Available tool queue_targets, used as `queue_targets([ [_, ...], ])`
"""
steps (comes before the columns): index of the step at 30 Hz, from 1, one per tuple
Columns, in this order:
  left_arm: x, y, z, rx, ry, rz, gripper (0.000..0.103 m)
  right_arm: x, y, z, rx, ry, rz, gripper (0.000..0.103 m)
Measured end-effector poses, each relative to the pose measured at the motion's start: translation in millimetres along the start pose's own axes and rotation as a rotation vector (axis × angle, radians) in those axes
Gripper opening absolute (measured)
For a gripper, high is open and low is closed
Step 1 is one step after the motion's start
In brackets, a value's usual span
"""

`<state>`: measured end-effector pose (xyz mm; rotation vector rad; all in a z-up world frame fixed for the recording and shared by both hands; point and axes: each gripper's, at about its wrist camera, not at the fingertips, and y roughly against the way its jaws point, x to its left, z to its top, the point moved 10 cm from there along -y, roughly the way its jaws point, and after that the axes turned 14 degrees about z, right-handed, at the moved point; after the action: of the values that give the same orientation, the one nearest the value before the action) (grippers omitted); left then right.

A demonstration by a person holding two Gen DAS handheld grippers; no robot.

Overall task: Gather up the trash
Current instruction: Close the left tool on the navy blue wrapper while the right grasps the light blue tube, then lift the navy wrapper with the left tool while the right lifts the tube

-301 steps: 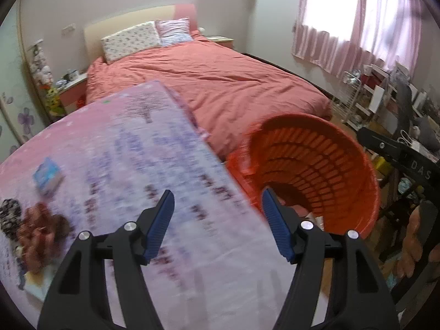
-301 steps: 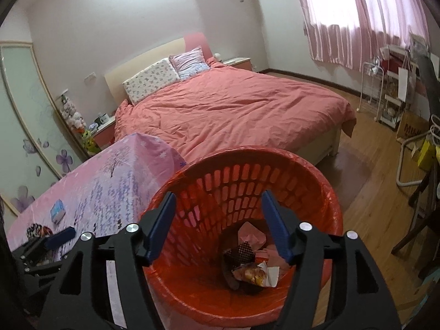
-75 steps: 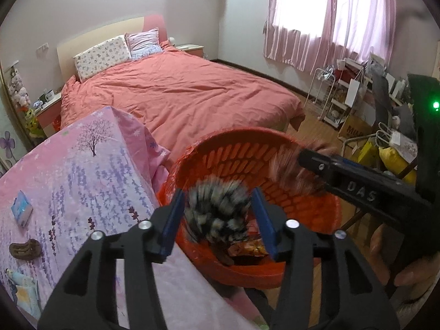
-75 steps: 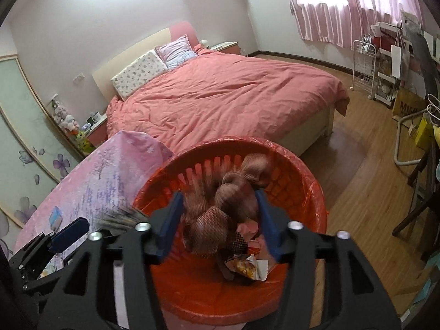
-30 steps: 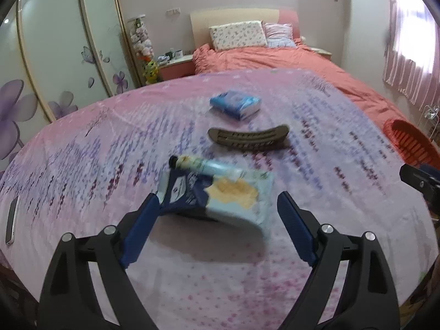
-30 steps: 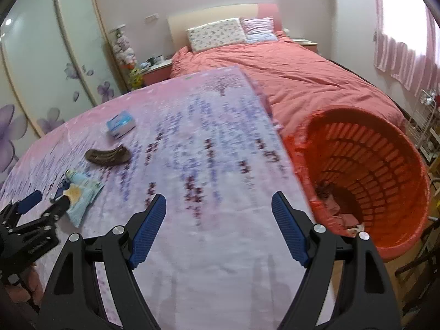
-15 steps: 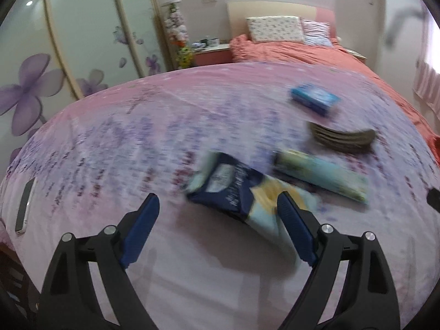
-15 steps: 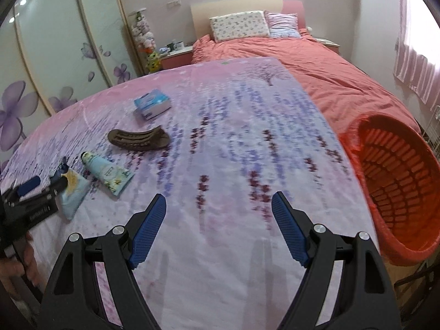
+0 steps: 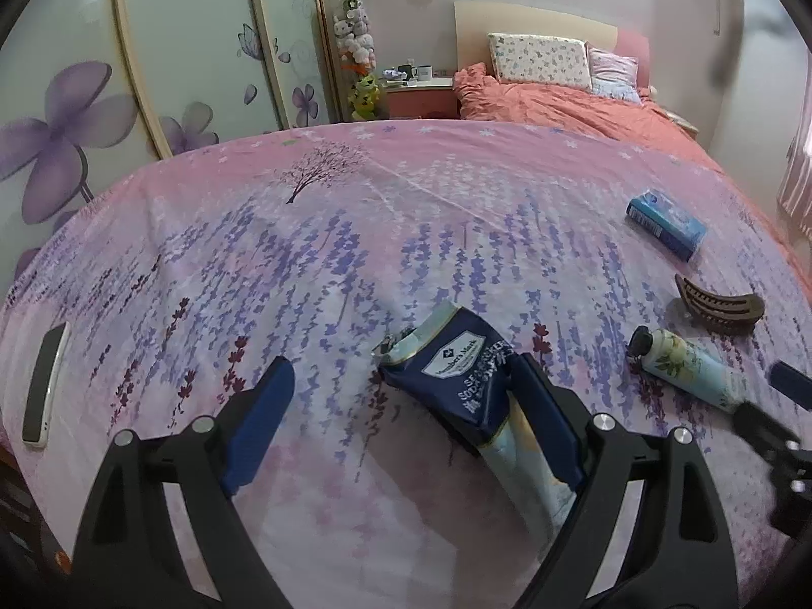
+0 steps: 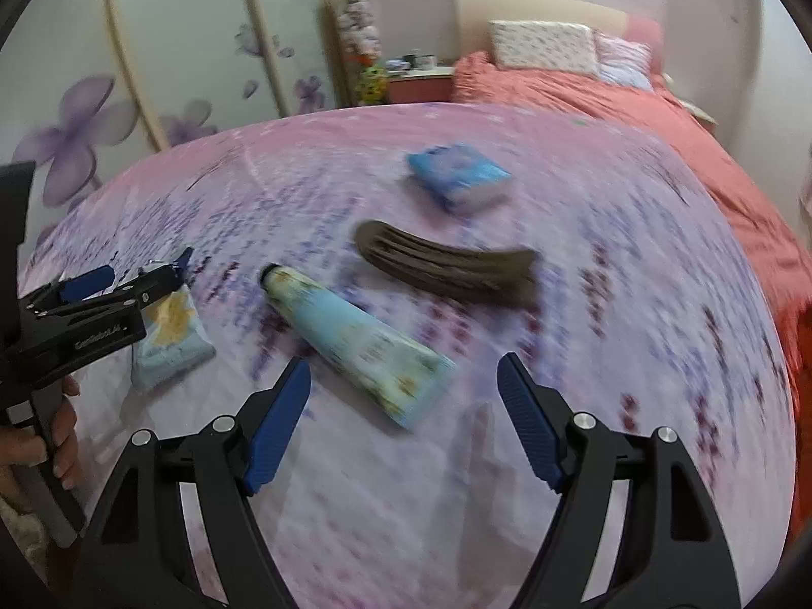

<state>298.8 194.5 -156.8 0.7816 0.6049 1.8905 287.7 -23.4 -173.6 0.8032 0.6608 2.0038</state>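
Now the dark blue snack wrapper (image 9: 459,380) lies flat on the lavender-print tablecloth (image 9: 314,233), and the left gripper (image 9: 401,396) is brought right over it, jaws spread wide, the right blue pad resting at the wrapper's edge. Half a second earlier the wrapper was seen further ahead of the fingers, so the approach is nearly finished and a pinch is judged to be next. The right gripper (image 10: 403,401) is likewise held apart, empty, and has been swung toward the pale blue tube (image 10: 355,340) (motion blur shows it mid-move). Beyond lie a brown hair clip (image 10: 446,261) and a blue tissue pack (image 10: 459,177). A phone (image 9: 43,385) sits at the cloth's far left edge.
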Motion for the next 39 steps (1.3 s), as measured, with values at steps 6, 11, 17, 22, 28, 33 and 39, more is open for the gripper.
queue_targets([
  [6,10,-2,-2,0.018,0.038,-0.027,0.086,10,-31,10,0.078,0.102,-0.036,0.069],
  [11,13,-2,-3,0.022,0.049,-0.033,0.086,6,-24,6,0.076,0.098,-0.027,0.035],
  [17,-1,-4,-2,0.033,0.044,-0.07,0.086,-10,2,-14,0.058,0.058,-0.037,0.014],
  [22,-31,-4,2,0.038,0.03,-0.119,0.086,-42,29,-29,0.022,-0.044,-0.068,0.014],
  [28,-73,12,11,-0.006,-0.027,-0.189,0.086,-63,38,-32,0.005,-0.113,-0.074,0.021],
  [33,-71,25,16,-0.055,-0.058,-0.171,0.092,-66,35,-21,-0.016,-0.12,-0.067,0.04],
  [39,-53,26,15,-0.044,-0.029,-0.152,0.095,-75,24,-13,-0.011,-0.126,-0.114,0.04],
])
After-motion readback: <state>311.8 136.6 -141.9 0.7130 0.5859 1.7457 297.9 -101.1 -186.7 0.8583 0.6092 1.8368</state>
